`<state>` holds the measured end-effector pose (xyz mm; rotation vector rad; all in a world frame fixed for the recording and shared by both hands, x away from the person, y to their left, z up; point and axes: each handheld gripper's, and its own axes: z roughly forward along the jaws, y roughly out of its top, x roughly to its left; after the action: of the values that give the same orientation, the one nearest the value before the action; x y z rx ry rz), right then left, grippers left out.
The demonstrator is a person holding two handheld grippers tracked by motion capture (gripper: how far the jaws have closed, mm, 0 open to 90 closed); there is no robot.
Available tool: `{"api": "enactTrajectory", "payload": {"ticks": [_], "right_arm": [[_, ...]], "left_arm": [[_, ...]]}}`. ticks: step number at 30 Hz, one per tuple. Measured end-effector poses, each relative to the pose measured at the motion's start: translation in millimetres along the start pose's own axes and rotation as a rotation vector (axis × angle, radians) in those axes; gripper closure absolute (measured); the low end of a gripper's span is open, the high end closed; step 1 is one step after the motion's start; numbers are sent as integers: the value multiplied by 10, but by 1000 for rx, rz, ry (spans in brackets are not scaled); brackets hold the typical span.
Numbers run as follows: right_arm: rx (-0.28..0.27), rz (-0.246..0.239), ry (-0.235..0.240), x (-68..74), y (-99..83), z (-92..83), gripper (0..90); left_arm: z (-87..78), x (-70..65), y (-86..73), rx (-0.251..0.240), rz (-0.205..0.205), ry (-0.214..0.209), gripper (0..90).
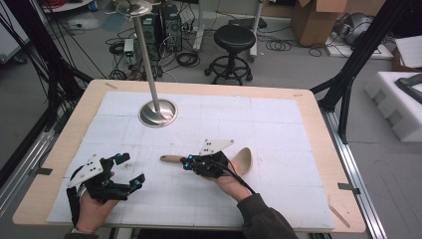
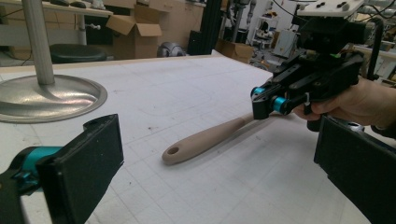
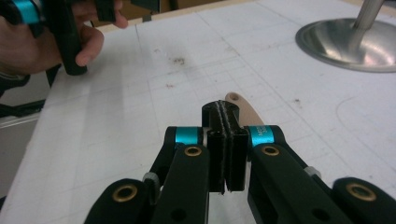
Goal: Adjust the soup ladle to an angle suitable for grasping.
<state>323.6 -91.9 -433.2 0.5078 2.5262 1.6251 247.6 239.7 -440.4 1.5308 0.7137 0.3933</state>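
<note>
Two claws in play. Right claw pinched fully together, low over handle of wooden spoon lying flat mid-worktop; contact unclear, probably empty. Left claw spread wide, empty, well apart. Open right, straddle handle squarely, then close.

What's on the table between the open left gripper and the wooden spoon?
Nothing: in the high view, only bare white mat lies between the left gripper and the wooden spoon. The left gripper view shows the same empty stretch.

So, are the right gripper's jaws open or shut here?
Shut. The right gripper has its two black pads pressed flat together, nothing between them, above the wooden spoon on the table.
</note>
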Motion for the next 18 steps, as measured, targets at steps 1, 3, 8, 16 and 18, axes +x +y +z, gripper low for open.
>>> {"api": "enactTrajectory", "payload": {"ticks": [1, 3, 8, 16, 18], "right_arm": [[16, -1, -2, -5, -14, 37, 899], [25, 1, -5, -7, -22, 55, 899], [65, 3, -8, -45, -60, 165, 899], [95, -7, -6, -39, -41, 281, 900], [117, -11, -14, -37, -26, 318, 900]], "left_arm": [[0, -1, -1, 0, -1, 1, 18], [0, -3, 0, 0, -1, 1, 18], [-2, -1, 0, 1, -1, 3, 18], [-3, 5, -3, 8, -4, 14, 18], [-4, 5, -3, 7, -2, 14, 18]]}}
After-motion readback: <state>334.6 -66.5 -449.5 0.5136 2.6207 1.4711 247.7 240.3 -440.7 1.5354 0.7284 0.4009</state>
